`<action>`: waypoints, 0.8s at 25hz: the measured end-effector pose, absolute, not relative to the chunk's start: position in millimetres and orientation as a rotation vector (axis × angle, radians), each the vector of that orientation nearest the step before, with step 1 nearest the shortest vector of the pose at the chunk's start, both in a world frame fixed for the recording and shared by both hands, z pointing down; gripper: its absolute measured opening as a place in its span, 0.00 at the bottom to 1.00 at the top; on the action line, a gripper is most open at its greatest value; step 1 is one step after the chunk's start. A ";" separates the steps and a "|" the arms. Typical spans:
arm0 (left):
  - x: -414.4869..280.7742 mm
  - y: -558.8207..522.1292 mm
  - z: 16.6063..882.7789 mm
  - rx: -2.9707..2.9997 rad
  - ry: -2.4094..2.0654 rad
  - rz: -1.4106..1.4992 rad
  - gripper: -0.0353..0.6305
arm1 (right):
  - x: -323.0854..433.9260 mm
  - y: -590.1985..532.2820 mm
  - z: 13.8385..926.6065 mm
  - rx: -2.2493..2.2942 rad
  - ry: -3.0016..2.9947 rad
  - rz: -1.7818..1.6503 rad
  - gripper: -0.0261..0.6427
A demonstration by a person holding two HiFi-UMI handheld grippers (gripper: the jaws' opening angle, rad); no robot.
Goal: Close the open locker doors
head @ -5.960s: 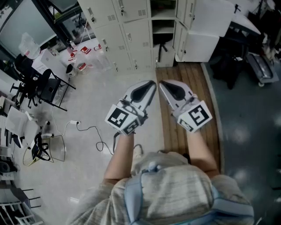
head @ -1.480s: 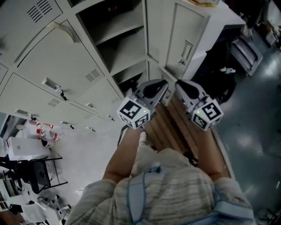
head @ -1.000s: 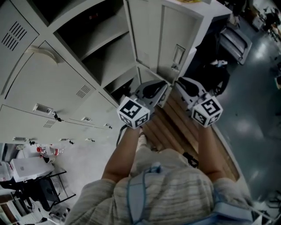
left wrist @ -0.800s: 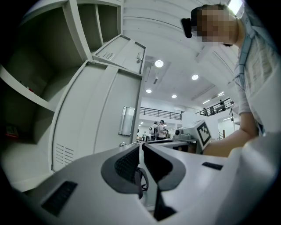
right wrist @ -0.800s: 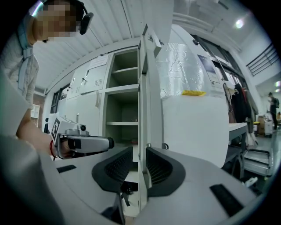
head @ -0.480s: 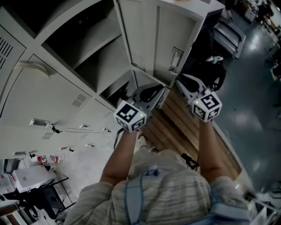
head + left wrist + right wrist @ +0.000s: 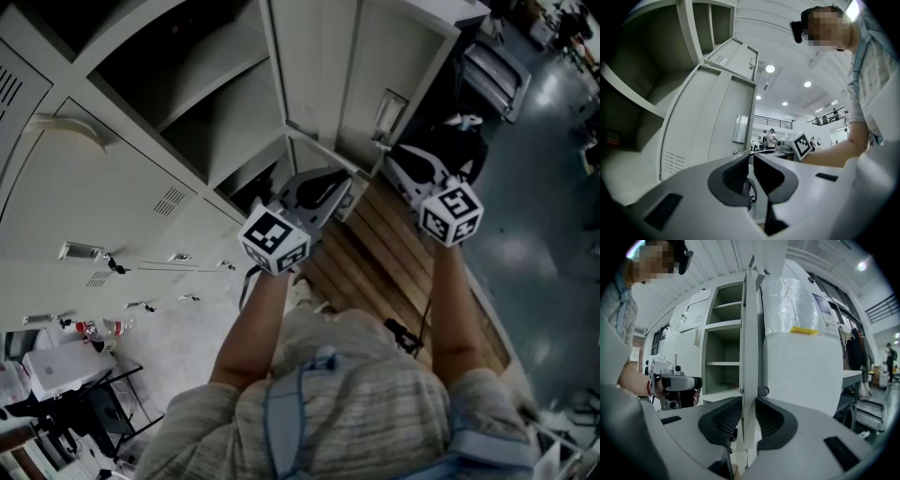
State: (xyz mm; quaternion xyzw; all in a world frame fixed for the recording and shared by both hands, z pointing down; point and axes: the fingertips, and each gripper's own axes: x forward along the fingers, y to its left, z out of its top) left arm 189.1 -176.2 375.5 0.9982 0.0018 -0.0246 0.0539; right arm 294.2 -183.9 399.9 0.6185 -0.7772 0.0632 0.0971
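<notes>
Fingers (image 7: 723, 420) of right gripper (image 7: 749, 425) clamp the open pale-grey metal locker door (image 7: 751, 324) by its edge, left gripper (image 7: 751, 174) closed and empty; door wide open, closing looks barely started.

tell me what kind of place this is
Probably a workshop or lab hall with a staff locker corner. Signs: a bank of grey metal lockers, one open locker door among them, a railed mezzanine in the background, and a polished grey floor.

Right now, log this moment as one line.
right hand-held gripper: shut on edge of open grey metal locker door | left hand-held gripper: shut, empty | door: open, not yet swung closed
</notes>
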 end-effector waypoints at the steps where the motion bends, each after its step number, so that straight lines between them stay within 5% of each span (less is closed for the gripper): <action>1: 188.5 -176.5 376.0 3.032 0.006 -0.074 0.09 | 293.8 -183.7 399.7 1.830 -2.307 0.188 0.14; 20: 161.5 -158.9 372.2 3.031 -0.009 -0.044 0.09 | 213.5 -160.2 396.8 1.555 -2.426 0.038 0.14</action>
